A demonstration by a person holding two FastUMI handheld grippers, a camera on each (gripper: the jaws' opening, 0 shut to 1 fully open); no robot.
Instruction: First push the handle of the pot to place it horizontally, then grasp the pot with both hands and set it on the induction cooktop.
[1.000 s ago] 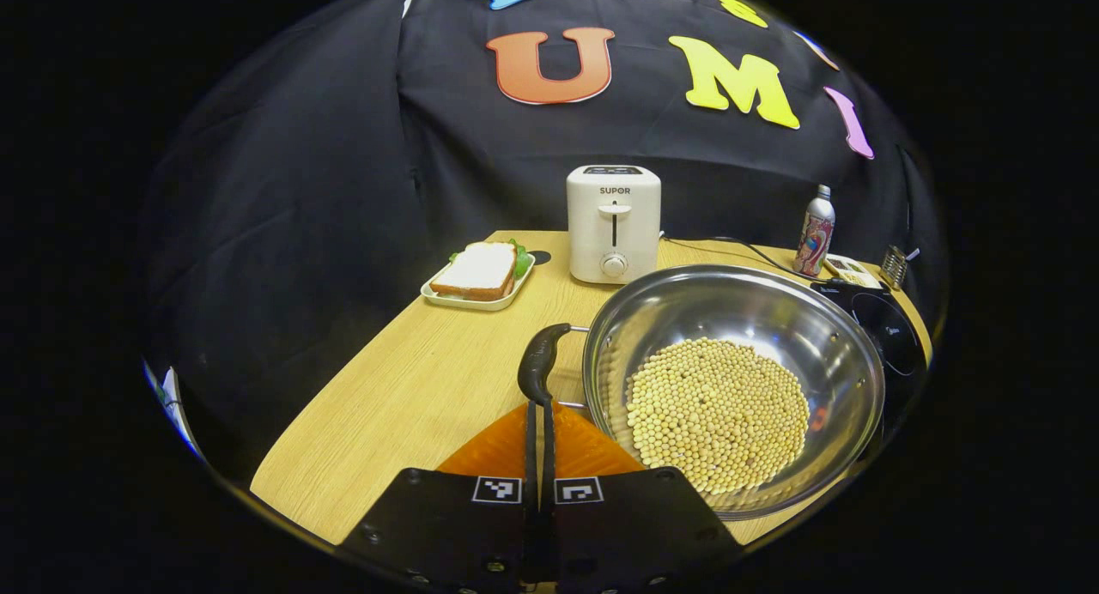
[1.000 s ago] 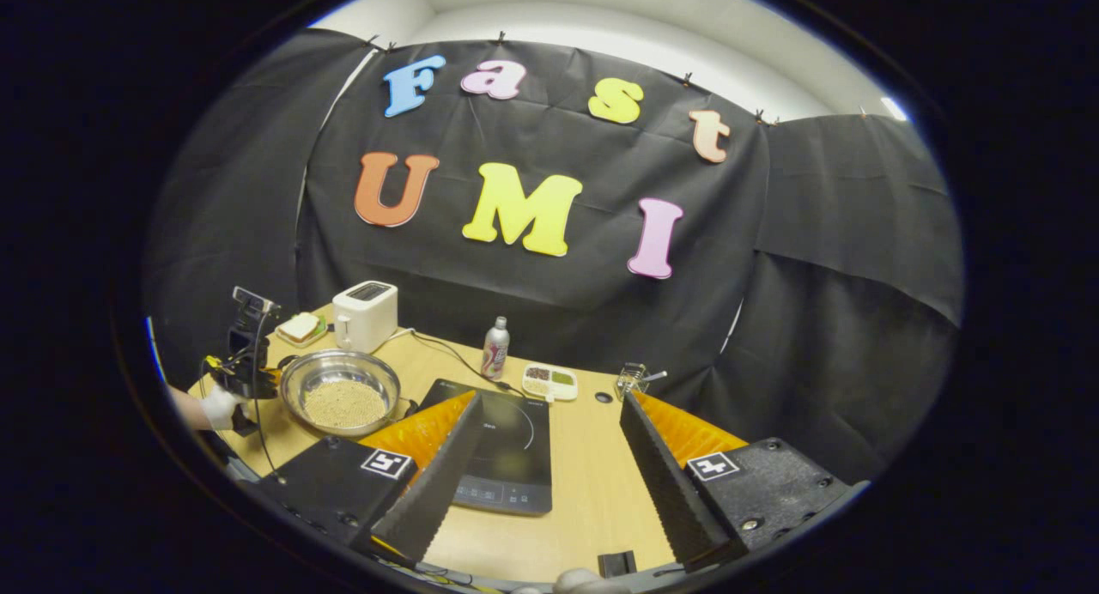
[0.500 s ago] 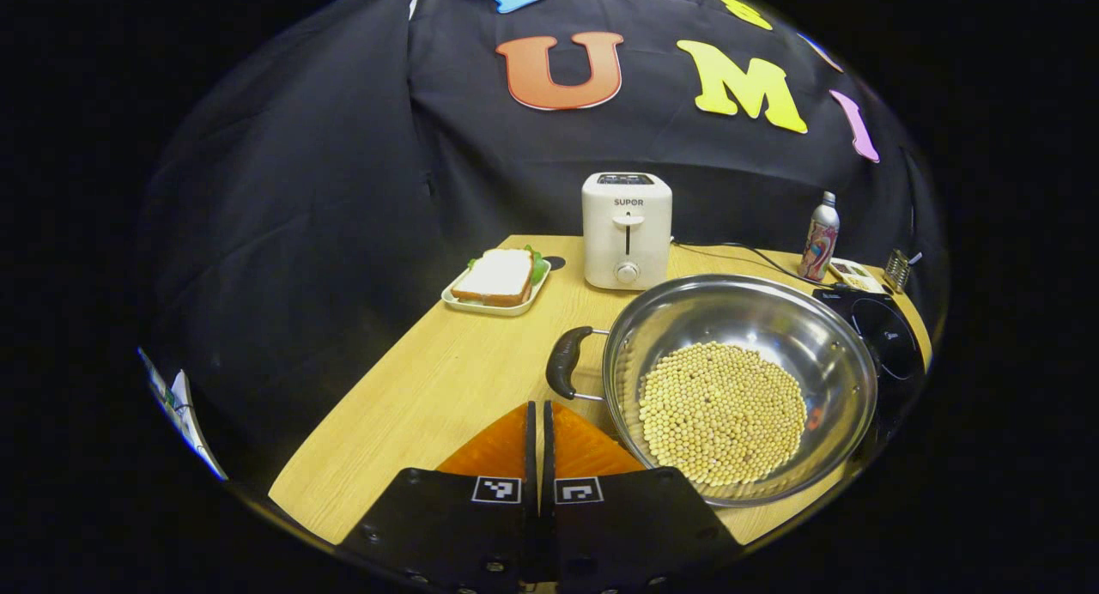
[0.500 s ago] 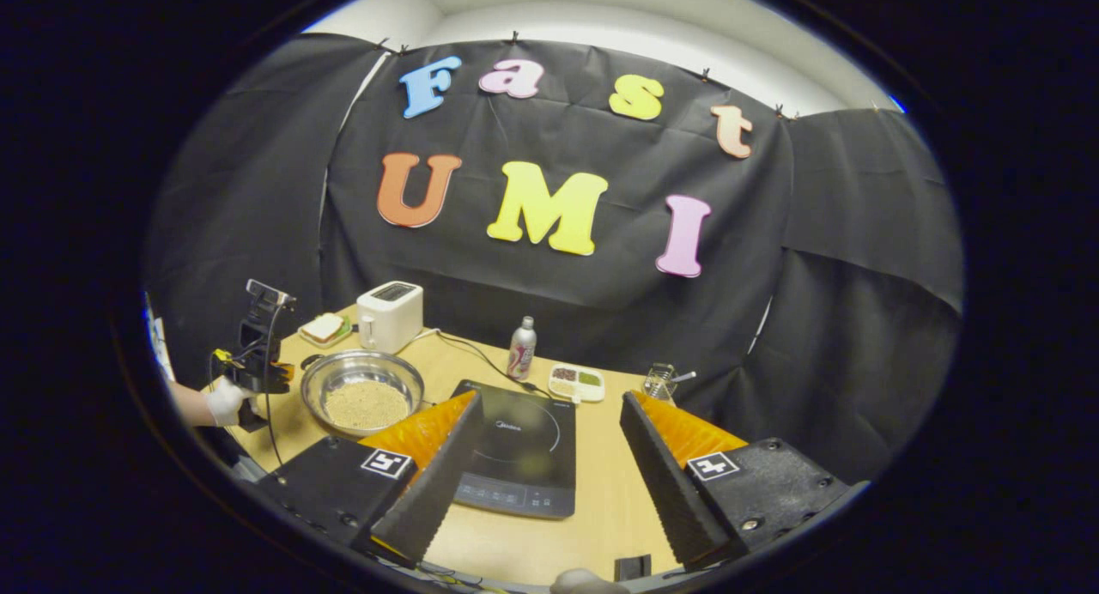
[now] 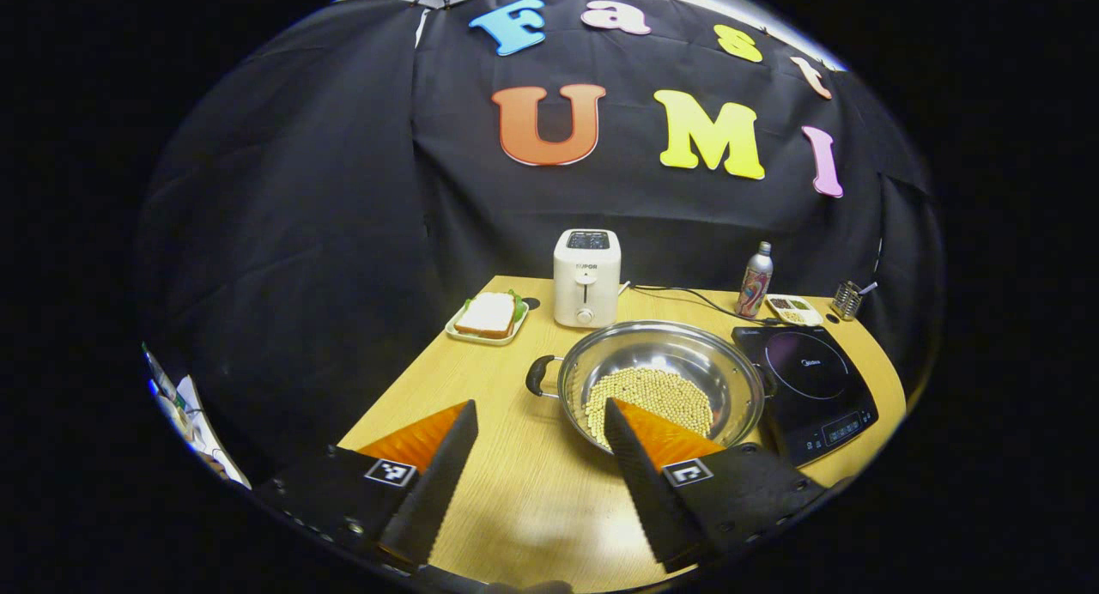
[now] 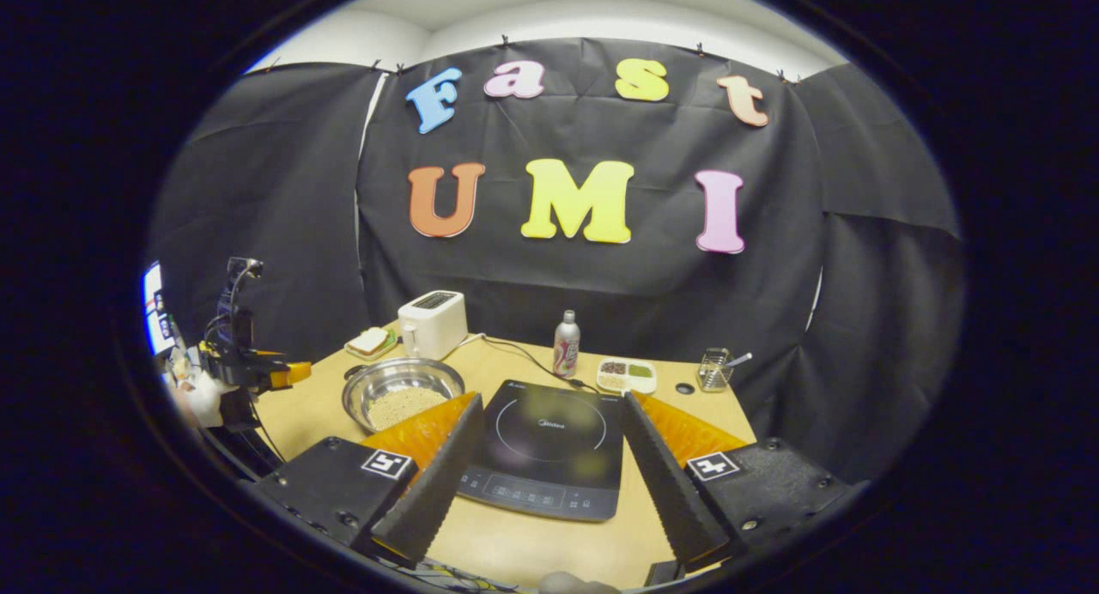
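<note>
The steel pot [image 5: 661, 388] full of soybeans [image 5: 650, 397] sits on the wooden table [image 5: 481, 388] just to the left of the black induction cooktop [image 5: 811, 384], not on it, so the main carry is not yet done. In the left gripper view its near side handle [image 5: 539, 375] sticks out at about 9 o'clock from the rim and looks to lie flat, level with the table; judged from that, the push step seems finished, though the far handle [image 5: 767, 379] by the cooktop is too small to read well. The left gripper [image 5: 537, 457] hangs back from the pot with its fingers spread wide and nothing between them, the pot at about 1 o'clock ahead of it. In the right gripper view the right gripper [image 6: 549, 457] is likewise spread and empty, aimed at the cooktop [image 6: 545, 444], with the pot [image 6: 402, 392] off at about 10 o'clock and well apart from its fingers. What is left, as I judge it: bring each gripper to a handle, close on both, lift level so the beans stay in, and set the pot on the cooktop's ring. The toaster [image 5: 586, 276], sandwich plate [image 5: 487, 318] and bottle [image 5: 755, 292] stand behind, clear of that path.
</note>
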